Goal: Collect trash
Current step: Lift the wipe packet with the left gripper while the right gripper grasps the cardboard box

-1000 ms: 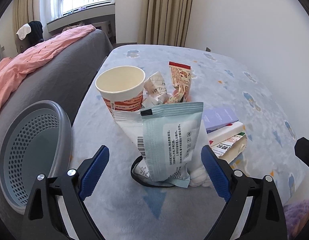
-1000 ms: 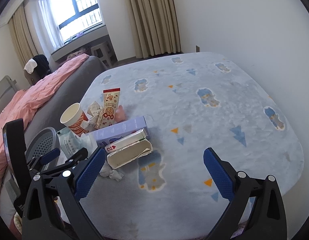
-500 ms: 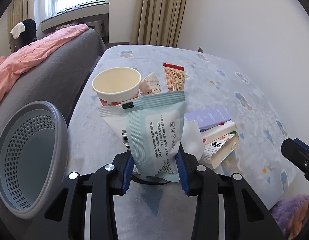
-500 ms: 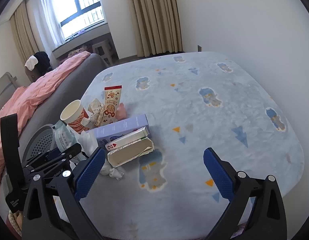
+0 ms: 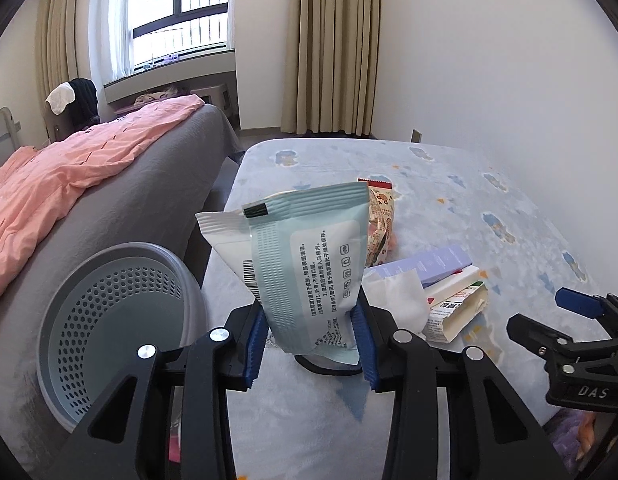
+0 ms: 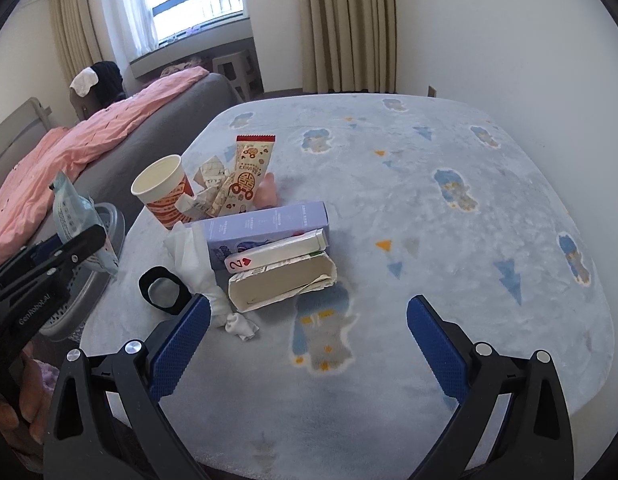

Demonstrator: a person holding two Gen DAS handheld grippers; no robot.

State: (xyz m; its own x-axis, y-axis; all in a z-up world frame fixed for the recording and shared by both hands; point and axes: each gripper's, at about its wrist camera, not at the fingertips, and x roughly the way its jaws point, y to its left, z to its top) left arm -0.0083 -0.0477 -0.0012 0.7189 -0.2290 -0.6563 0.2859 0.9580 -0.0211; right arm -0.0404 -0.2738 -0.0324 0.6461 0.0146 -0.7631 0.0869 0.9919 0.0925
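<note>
Left hand-held gripper (image 5: 311, 344) pinches the upright wipes packet (image 5: 309, 264) beside the basket (image 5: 109, 320); right hand-held gripper (image 6: 307, 344) gapes wide.

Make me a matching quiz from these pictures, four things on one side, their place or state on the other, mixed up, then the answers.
Things:
1. teal packet
2. paper cup
3. right tongs
4. grey basket

Place or state:
A. open, holding nothing
B. beside the blanket's edge, on the left
C. clamped in the left tongs
D. upright among the wrappers

Pairs: 1-C, 2-D, 3-A, 4-B
</note>
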